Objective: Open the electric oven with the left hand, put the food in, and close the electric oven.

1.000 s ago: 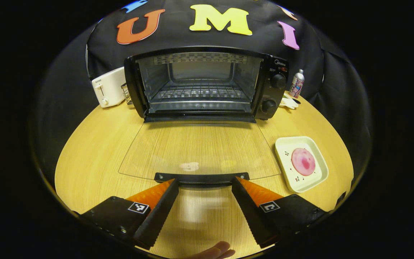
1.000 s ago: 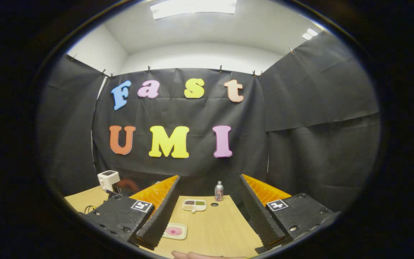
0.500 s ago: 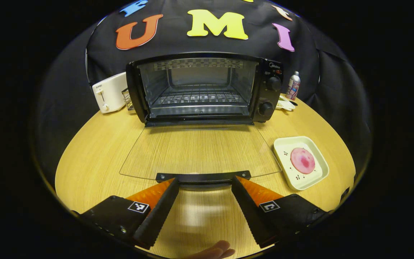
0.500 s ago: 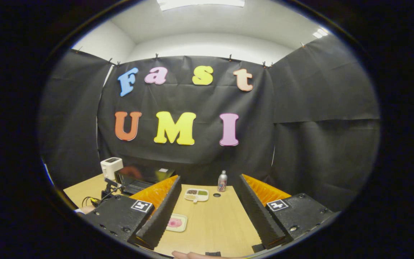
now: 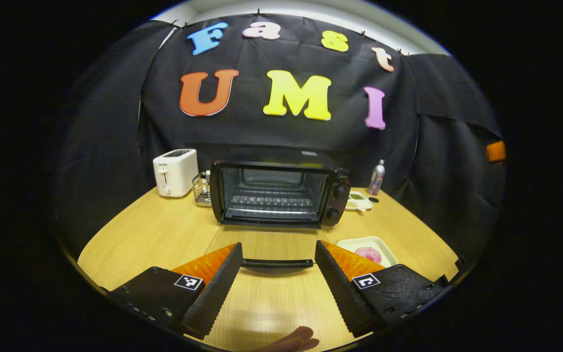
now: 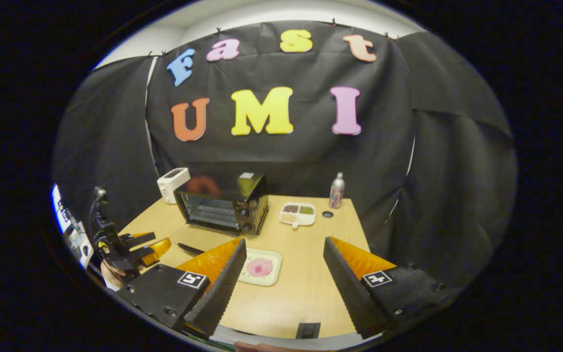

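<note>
The black electric oven (image 5: 271, 193) stands at the back of the wooden table with its glass door (image 5: 271, 239) folded down flat and its handle (image 5: 277, 264) toward me. My left gripper (image 5: 277, 244) is open, just short of that handle, touching nothing. A round pink food item (image 5: 368, 254) lies on a pale square plate (image 5: 347, 243) right of the door. In the right gripper view, my right gripper (image 6: 285, 240) hovers open above the table, with the food (image 6: 260, 268) and its plate (image 6: 274, 256) between its fingers' lines, the oven (image 6: 223, 203) beyond, and the left gripper (image 6: 135, 244) at far left.
A white toaster (image 5: 175, 171) and a small wire basket (image 5: 202, 188) stand left of the oven. A slim bottle (image 5: 377, 177) and a divided dish (image 6: 297, 213) with bits of food sit right of it. Black cloth walls close in the table.
My left gripper has drawn back and risen from the door handle, so the oven looks smaller and farther. My right gripper has tilted down, bringing the table, oven and plate into sight.
</note>
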